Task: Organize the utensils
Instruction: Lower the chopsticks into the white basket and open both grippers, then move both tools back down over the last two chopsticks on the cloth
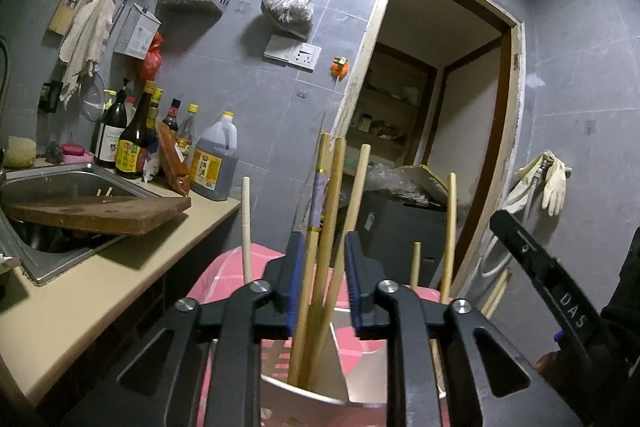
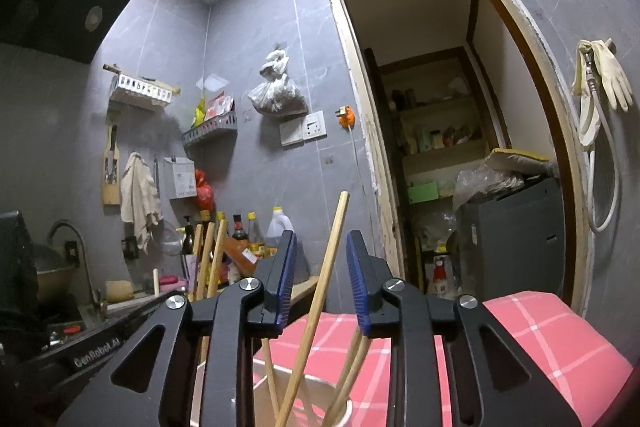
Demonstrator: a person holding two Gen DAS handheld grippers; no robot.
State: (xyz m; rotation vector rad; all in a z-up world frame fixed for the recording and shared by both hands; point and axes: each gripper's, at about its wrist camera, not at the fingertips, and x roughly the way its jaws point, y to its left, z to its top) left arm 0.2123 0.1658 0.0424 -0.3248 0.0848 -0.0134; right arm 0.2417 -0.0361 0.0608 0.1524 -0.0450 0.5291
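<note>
My left gripper is open, its blue pads either side of three wooden chopsticks that stand in a white holder below it; one has a purple and gold band. More chopsticks stand to the right. My right gripper is open around a single leaning chopstick that rises from a white holder. Neither pair of pads visibly presses the sticks. The right gripper's body shows at the right edge of the left view.
A pink checked cloth covers the surface under the holders. To the left are a beige counter, a steel sink with a wooden board across it, and sauce bottles. A doorway lies ahead.
</note>
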